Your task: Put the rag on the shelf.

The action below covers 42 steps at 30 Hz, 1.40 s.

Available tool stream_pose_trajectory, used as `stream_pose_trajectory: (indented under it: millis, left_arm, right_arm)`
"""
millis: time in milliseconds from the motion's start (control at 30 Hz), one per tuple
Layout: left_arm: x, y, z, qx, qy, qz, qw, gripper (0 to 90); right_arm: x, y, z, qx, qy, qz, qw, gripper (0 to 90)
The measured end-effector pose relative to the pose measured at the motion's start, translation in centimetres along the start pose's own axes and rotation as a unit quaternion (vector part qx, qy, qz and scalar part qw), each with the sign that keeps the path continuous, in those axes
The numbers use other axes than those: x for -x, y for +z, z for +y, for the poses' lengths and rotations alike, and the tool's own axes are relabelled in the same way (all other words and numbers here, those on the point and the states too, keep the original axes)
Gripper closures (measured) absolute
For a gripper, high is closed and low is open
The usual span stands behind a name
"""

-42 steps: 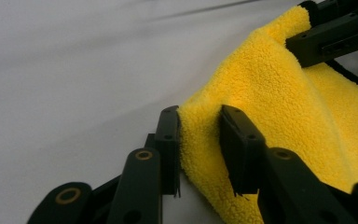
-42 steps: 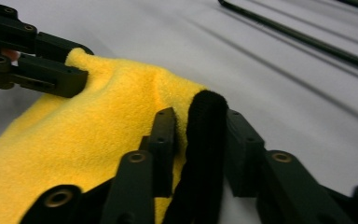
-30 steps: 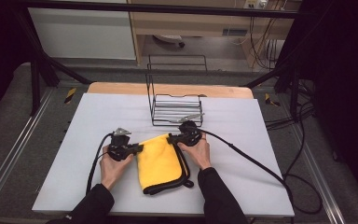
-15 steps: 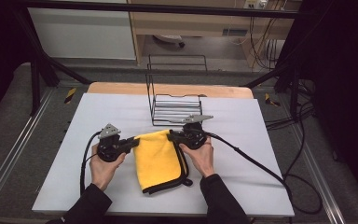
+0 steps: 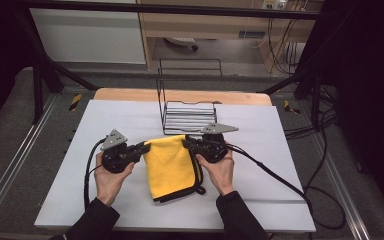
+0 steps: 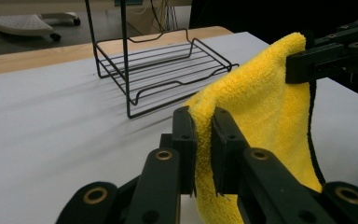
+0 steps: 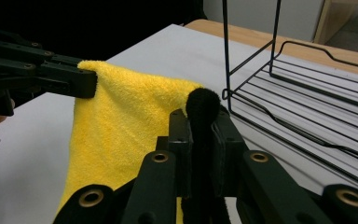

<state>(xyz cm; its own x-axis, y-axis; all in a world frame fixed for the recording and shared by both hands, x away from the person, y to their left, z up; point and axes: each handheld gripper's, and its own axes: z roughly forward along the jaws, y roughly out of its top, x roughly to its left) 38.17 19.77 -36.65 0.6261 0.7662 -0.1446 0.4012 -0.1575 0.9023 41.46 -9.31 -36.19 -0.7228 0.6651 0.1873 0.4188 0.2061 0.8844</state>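
A yellow cloth (image 5: 171, 165) with a black edge hangs between the two grippers above the white table, its lower part still lying on the table. My left gripper (image 5: 145, 146) is shut on the cloth's far left corner; in the left gripper view the yellow cloth (image 6: 256, 116) is pinched between the jaws of the left gripper (image 6: 204, 135). My right gripper (image 5: 186, 142) is shut on the far right corner. In the right gripper view the right gripper (image 7: 201, 126) pinches the black edge, and the yellow cloth (image 7: 121, 121) stretches to the other gripper.
A black wire rack (image 5: 187, 114) stands just beyond the cloth near the table's far edge; the rack (image 6: 163, 70) is close behind both grippers. The white table (image 5: 280, 165) has free room to the left and right. Cables trail off to the right.
Both grippers have risen, each with its corner of the cloth. They have also moved apart, so the far edge of the cloth is lifted and stretched between them.
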Motion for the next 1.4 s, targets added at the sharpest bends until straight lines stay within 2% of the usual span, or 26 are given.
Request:
stream_pose_trajectory:
  millis: [367, 600, 800, 1100, 1233, 1400]
  left_arm:
    - [1.4, -0.2, 1.7, 0.02, 0.019, -0.002, 0.9996, 81.4]
    - [2.0, -0.2, 2.8, 0.043, 0.03, -0.003, 0.9986, 81.3]
    - [2.5, -0.1, 4.0, 0.065, 0.032, -0.006, 0.9973, 81.2]
    - [3.6, 0.3, 5.9, 0.093, 0.052, -0.003, 0.9943, 81.2]
    - [3.8, 0.7, 6.5, 0.103, 0.058, -0.005, 0.9929, 81.2]
    - [3.8, 1.1, 7.1, 0.123, 0.056, -0.004, 0.9908, 81.1]
  right_arm:
    - [-0.5, -2.1, 0.8, 0.032, -0.013, -0.022, 0.9992, 81.0]
    - [-0.5, -3.3, 1.4, 0.058, -0.016, -0.034, 0.9976, 81.1]
    - [-0.7, -4.3, 2.0, 0.086, -0.02, -0.046, 0.995, 81.1]
    - [-0.6, -5.9, 3.0, 0.123, -0.026, -0.069, 0.9896, 81.1]
    - [-0.7, -6.5, 3.4, 0.136, -0.033, -0.082, 0.9868, 81.1]
    - [-0.7, -7.0, 3.9, 0.15, -0.035, -0.091, 0.9838, 81.1]
